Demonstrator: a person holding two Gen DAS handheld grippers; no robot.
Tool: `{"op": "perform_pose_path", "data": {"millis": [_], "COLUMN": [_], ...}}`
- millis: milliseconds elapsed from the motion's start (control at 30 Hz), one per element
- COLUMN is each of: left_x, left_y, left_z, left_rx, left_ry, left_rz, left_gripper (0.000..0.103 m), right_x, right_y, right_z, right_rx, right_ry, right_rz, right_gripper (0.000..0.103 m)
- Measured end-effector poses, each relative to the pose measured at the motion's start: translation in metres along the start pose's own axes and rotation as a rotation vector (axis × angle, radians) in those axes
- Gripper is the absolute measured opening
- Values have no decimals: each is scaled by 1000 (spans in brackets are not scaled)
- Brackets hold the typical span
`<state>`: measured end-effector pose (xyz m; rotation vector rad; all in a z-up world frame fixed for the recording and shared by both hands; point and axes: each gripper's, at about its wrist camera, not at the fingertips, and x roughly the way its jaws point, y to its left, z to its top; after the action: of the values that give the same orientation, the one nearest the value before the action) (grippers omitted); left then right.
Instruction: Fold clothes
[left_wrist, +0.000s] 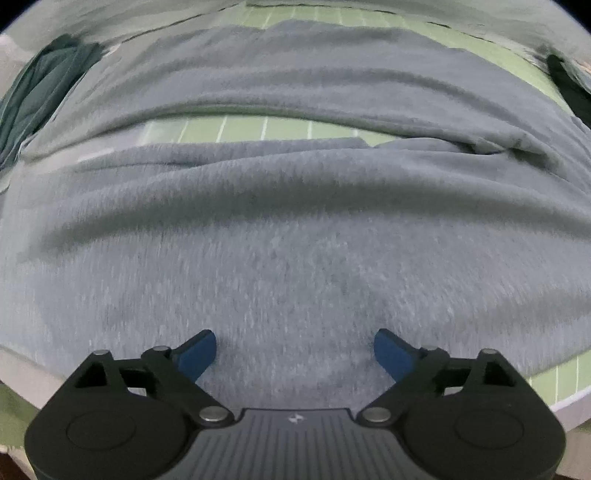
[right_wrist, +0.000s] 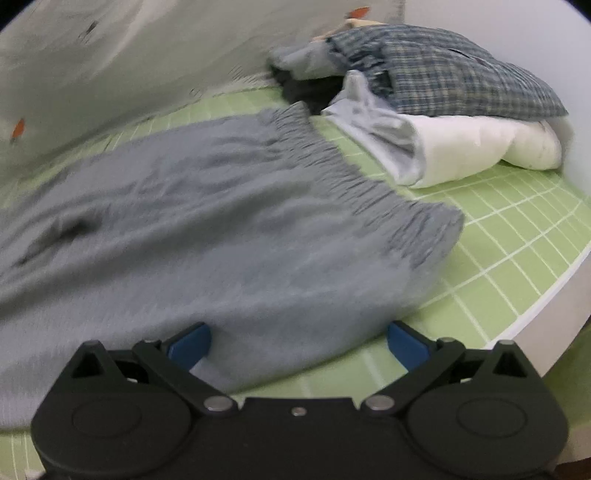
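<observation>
A grey knit garment (left_wrist: 295, 229) lies spread over the green grid mat (left_wrist: 243, 129), folded so that a strip of mat shows between its layers. My left gripper (left_wrist: 294, 350) hovers close above the cloth, its blue fingers (left_wrist: 197, 352) wide apart with nothing pinched. In the right wrist view the same grey garment (right_wrist: 207, 229) shows its gathered elastic waistband (right_wrist: 332, 162) toward the right. My right gripper (right_wrist: 299, 345) stands open over the garment's near edge, its fingertips (right_wrist: 406, 345) apart and gripping nothing.
A pile of clothes sits at the mat's far right: a plaid shirt (right_wrist: 443, 77), a white bundle (right_wrist: 480, 147) and a pale blue piece (right_wrist: 376, 125). A dark green cloth (left_wrist: 37, 96) lies at the left. The mat's white edge (right_wrist: 546, 295) curves on the right. A wall (right_wrist: 129, 55) stands behind.
</observation>
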<state>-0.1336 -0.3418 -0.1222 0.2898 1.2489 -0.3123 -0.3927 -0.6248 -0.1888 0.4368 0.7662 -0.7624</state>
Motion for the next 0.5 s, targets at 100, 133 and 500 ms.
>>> {"op": "perform_pose_path", "data": {"millis": [100,133,500], "left_x": [4,5,8], "left_y": [1,2,9], "left_z": [3,4,9], "left_rx": [-28,-38,-89], "left_ry": [29,40,95], "left_rz": [11,12,-8], "left_gripper": [103,103,103], "right_x": [7,11,27], "right_y": [-16,-21,-57], "right_z": [11,15,48], "right_rx": [64,80,167], "right_ry": [-14,-13,-10], "right_rz": [-18,-32,-93], "right_gripper": [103,103,41]}}
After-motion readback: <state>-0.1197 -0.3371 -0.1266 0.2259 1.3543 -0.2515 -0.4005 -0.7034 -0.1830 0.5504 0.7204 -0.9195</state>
